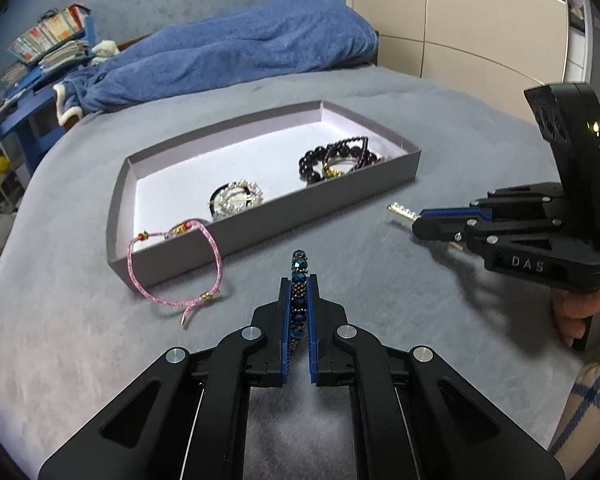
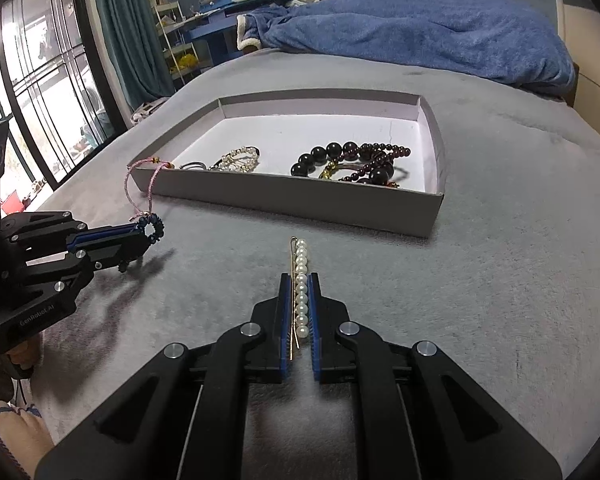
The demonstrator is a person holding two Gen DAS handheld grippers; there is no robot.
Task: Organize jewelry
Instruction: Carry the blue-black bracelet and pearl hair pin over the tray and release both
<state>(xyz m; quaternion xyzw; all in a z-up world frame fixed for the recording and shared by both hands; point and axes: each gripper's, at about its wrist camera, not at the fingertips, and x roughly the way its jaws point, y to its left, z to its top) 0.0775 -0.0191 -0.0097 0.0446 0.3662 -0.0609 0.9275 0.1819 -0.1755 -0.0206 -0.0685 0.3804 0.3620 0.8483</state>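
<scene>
Bracelets point(image 2: 352, 162) lie in the tray point(image 2: 300, 200) (cord bracelet point(image 1: 172, 268) overhanging).

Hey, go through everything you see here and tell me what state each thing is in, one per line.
left gripper: shut on blue bead bracelet
right gripper: shut on pearl hair clip
gray tray: open, no lid
pink cord bracelet: draped over the tray's wall
dark bead bracelets: piled in the tray
pearl ring hair tie: lying in the tray
</scene>
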